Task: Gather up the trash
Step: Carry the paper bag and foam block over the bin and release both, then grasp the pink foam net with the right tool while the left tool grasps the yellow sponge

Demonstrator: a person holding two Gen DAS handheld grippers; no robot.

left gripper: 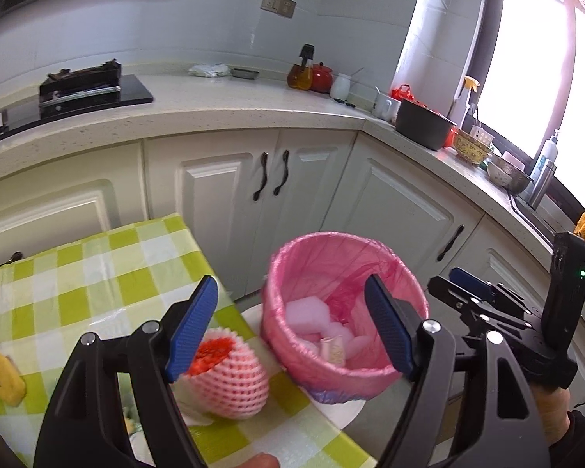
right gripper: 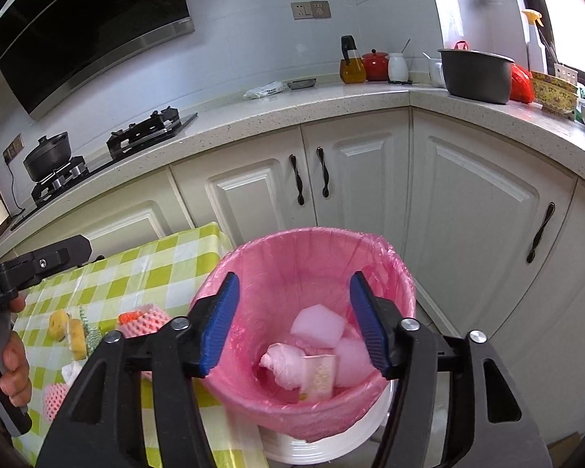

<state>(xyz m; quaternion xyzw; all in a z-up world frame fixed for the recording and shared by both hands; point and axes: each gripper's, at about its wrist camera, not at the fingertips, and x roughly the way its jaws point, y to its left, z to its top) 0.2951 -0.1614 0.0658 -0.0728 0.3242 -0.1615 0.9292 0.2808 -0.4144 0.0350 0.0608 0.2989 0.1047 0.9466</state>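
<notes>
While both grippers are hanging free of any load, this is how the trash is likely to handle.

Left gripper (left gripper: 290, 327): its blue pads are standing wide apart with nothing between them, hovering over the table edge between the foam net and the bin.

Right gripper (right gripper: 294, 321): its fingers are spread wide and empty, pointing down into the mouth of the bin.

Bin (right gripper: 403, 273): it is standing just beside the table, lined with a thin pink bag, and is already holding white foam blocks (right gripper: 319, 325), a crumpled pink wad and a small printed wrapper.

Foam net (left gripper: 230, 382): this pink fruit sleeve with a red patch at its open end is lying on the checked tablecloth (left gripper: 97, 273) near the edge, close to the bin.

Handling of the net: it is looking very light, soft and springy, so it will probably be squashing under the pads and not slipping; nothing about it seems fragile.

Where to grip: pinching across the middle of its body seems safest, since the open end may be folding away.

Yellow scraps (left gripper: 6, 378): these spongy-looking pieces are waiting further along the cloth, likely light too.

Risk: such a light piece may be clinging to a pad on release.
</notes>
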